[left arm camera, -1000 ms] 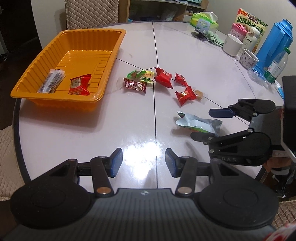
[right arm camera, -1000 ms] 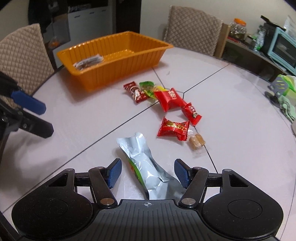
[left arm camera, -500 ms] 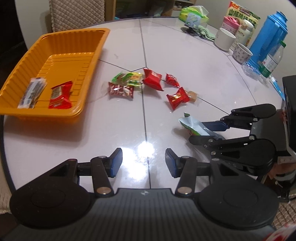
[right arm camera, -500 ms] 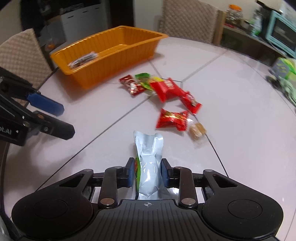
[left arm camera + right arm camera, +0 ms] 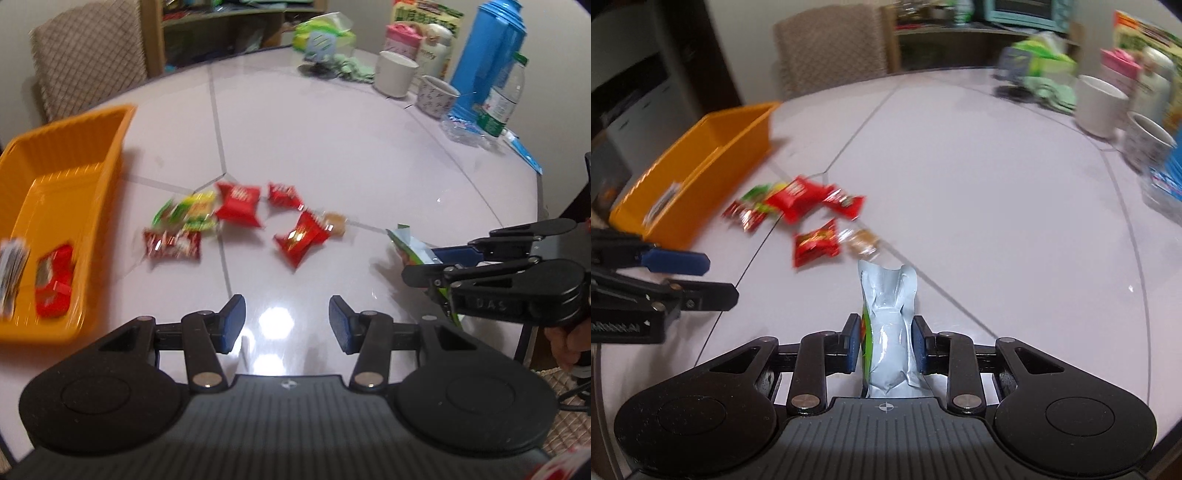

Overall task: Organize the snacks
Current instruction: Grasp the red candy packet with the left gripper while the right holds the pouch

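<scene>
Silver foil pouch (image 5: 889,332) with a green printed side is sitting pinched between the blue pads of the right gripper (image 5: 885,345), low centre of the right wrist view, its top end sticking up past the pads. Those jaws have just been closing and are now pressing on the pouch. In the left wrist view the same gripper (image 5: 439,264) is showing at the right edge, the pouch (image 5: 410,245) poking out toward frame left, a hand (image 5: 567,339) gripping the handle below.

Left gripper (image 5: 286,319) is hanging over bare table (image 5: 332,147) with jaws spread, nothing between the pads.

Loose snacks are lying mid-frame: red packets (image 5: 238,203), a green one (image 5: 184,214), a small brown candy (image 5: 334,223), all blurred. Orange tray (image 5: 92,177) is sitting at the left edge, holding a red packet (image 5: 53,282) and a pale wrapper (image 5: 11,271). White mug (image 5: 395,74), patterned cup (image 5: 437,96), blue flask (image 5: 487,55) and bottle (image 5: 504,96) are standing at upper right, well apart from the snacks.
</scene>
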